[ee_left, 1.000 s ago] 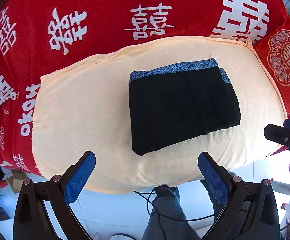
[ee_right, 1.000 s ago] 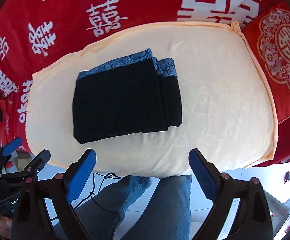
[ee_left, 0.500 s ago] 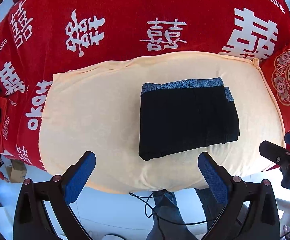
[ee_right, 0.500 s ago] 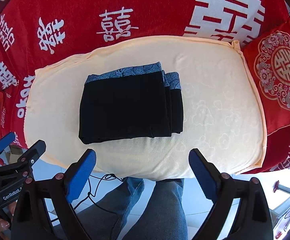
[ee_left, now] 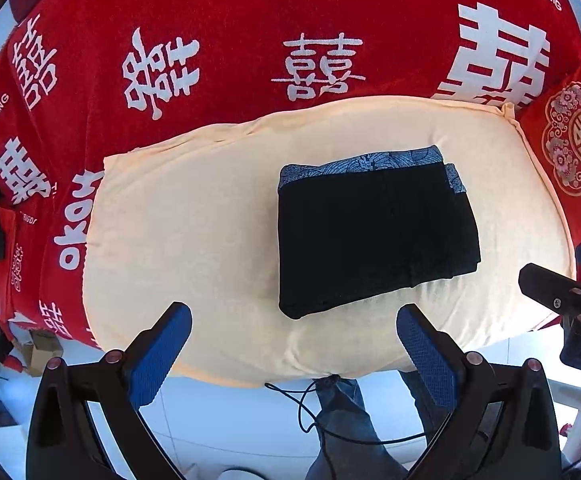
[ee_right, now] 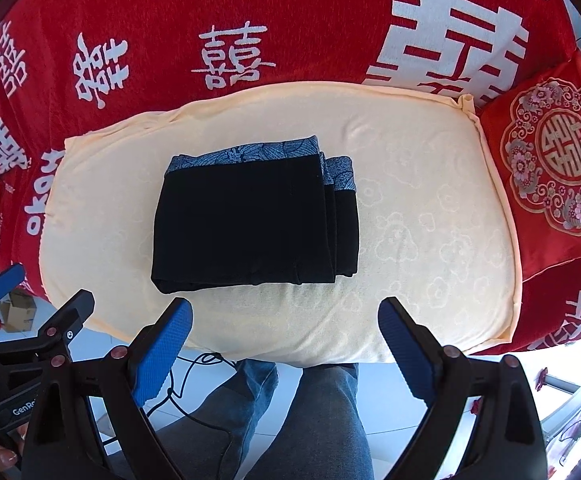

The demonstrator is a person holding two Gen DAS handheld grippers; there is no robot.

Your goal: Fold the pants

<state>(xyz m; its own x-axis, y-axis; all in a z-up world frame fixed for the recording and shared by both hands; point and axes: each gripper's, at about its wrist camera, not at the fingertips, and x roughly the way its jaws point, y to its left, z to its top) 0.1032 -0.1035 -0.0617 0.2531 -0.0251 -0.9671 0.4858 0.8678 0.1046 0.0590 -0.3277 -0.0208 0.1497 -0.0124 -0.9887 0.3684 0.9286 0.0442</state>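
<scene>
The black pants [ee_left: 374, 232] with a blue patterned waistband lie folded into a compact rectangle on a cream cushion [ee_left: 194, 232]. They also show in the right wrist view [ee_right: 250, 220], on the cushion [ee_right: 430, 240]. My left gripper [ee_left: 294, 344] is open and empty, held back over the cushion's front edge, apart from the pants. My right gripper [ee_right: 284, 340] is open and empty too, also back at the front edge. Each gripper shows at the side of the other's view.
A red cover with white characters [ee_left: 250, 40] drapes the sofa behind the cushion. A red embroidered pillow [ee_right: 550, 176] lies at the right. The person's jeans-clad legs [ee_right: 290, 420] and a black cable [ee_left: 310, 408] are below, over a pale floor.
Both grippers have drawn back and up from the cushion, so the folded pants look smaller and farther. The pants have not moved. Both grippers stayed open.
</scene>
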